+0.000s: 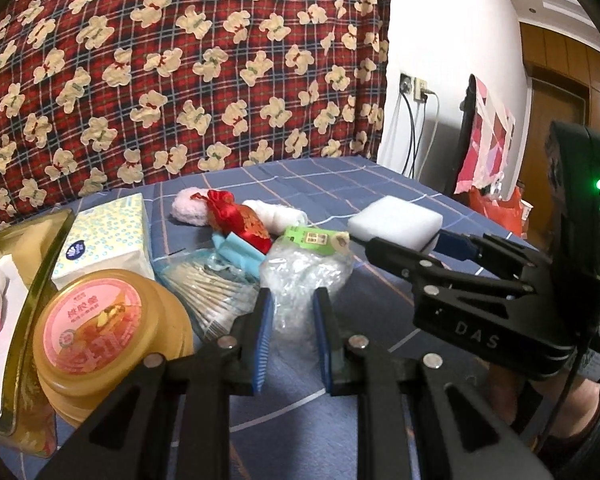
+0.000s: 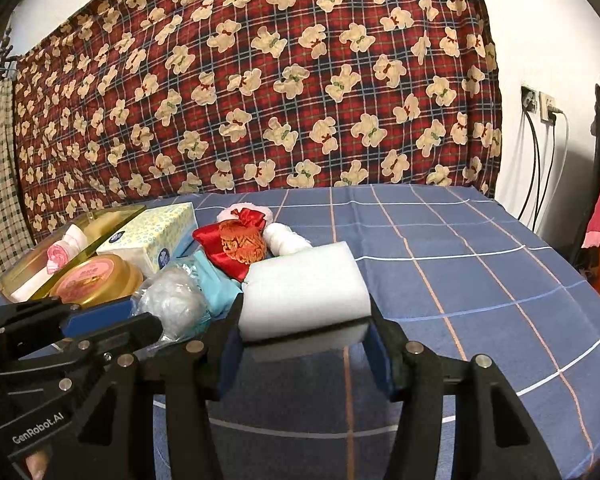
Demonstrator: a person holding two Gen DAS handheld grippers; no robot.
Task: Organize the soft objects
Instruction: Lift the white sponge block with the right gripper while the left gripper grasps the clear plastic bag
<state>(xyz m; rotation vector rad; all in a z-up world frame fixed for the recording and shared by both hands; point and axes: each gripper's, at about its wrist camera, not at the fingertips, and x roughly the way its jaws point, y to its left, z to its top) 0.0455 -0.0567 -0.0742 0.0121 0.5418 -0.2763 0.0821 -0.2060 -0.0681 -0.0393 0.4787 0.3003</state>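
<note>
We see the left hand-held gripper clamped on a clear plastic bag, and the right hand-held gripper gripping a white sponge, over the blue checked bed.

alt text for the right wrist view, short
The right gripper clamps a white sponge block above a blue checked cloth. At left, the left gripper holds a clear plastic bag.

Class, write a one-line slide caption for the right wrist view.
Right gripper grips a white foam block above the blue checked sheet; left gripper holds a clear plastic bag.
</note>
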